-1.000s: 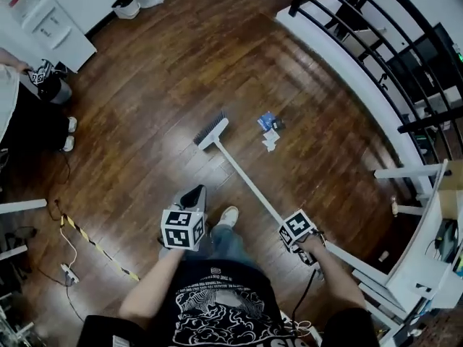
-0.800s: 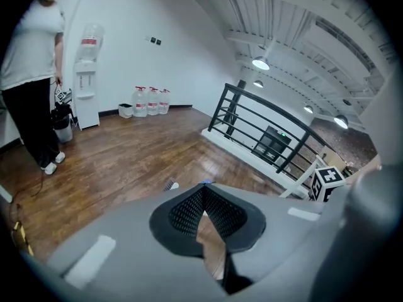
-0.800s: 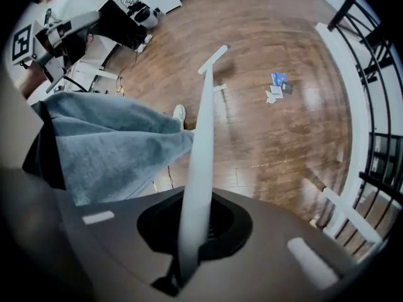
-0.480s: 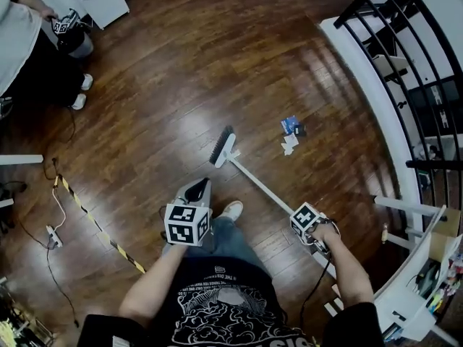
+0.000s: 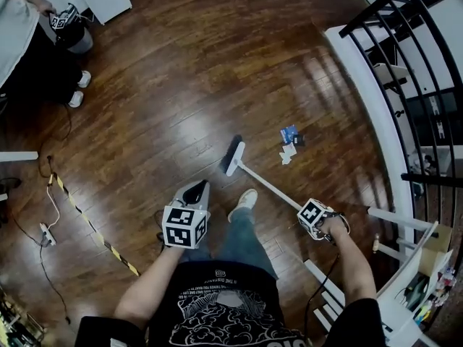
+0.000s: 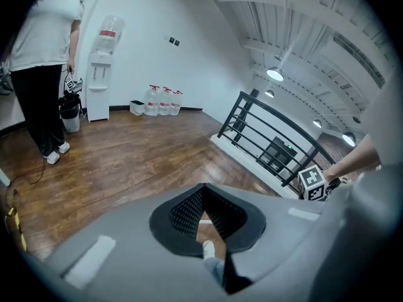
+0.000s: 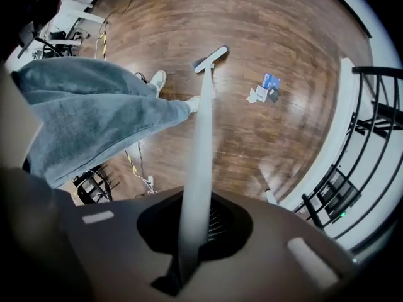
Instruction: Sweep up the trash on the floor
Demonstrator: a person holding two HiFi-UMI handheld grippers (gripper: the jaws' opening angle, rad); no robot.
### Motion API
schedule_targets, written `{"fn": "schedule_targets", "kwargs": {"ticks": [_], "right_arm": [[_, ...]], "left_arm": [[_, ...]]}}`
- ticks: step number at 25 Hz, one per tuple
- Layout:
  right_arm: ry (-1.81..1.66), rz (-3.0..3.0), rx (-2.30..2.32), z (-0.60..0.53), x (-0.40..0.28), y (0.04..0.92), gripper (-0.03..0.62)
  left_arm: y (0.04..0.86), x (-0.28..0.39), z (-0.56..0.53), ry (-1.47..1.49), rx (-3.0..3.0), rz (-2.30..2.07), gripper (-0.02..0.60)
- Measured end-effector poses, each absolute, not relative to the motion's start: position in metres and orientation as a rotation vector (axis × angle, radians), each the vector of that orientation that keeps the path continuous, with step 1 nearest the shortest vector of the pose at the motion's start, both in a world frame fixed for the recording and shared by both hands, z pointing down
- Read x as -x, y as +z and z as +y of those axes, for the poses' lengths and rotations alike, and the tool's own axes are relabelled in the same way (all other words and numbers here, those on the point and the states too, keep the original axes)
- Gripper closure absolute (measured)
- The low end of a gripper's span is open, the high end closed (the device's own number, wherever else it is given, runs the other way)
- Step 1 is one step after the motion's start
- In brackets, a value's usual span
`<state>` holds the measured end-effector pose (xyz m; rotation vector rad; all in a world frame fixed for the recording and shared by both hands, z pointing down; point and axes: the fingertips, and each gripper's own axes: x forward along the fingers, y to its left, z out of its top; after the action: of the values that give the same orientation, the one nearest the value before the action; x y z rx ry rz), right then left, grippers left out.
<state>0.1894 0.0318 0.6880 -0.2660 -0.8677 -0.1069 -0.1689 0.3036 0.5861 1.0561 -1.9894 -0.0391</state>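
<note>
The broom [image 5: 262, 183] is clamped by its handle in the right gripper [image 7: 192, 234], while the left gripper [image 6: 211, 253] is held closed and empty. The trash [image 5: 289, 142] lies near the broom's head, at three o'clock. The sweep seems barely begun; next the head must be set beyond the trash and drawn through it.

Left gripper [image 5: 196, 189] closed, right gripper [image 7: 195, 224] clamped

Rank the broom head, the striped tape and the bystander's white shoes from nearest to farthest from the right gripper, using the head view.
From the right gripper, shut on the broom handle:
1. Broom head, up-left, at the handle's far end.
2. Striped tape, on the floor at far left.
3. Bystander's white shoes, top-left corner.
</note>
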Motion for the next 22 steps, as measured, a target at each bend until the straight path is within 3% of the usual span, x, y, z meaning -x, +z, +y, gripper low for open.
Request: {"fn": "schedule_targets", "kwargs": {"ticks": [13,22], "right_arm": [[-0.372,-0.820,0.321,-0.178,-0.162,0.677,0.594],[-0.468,-0.750,0.212,-0.276,-0.169,0.660,0.594]], "left_arm": [[0.577,0.148,0.136,-0.067,-1.070,-2.025,0.577],[0.577,0.141,0.078,-0.055,-1.094,-2.024,0.577]]}}
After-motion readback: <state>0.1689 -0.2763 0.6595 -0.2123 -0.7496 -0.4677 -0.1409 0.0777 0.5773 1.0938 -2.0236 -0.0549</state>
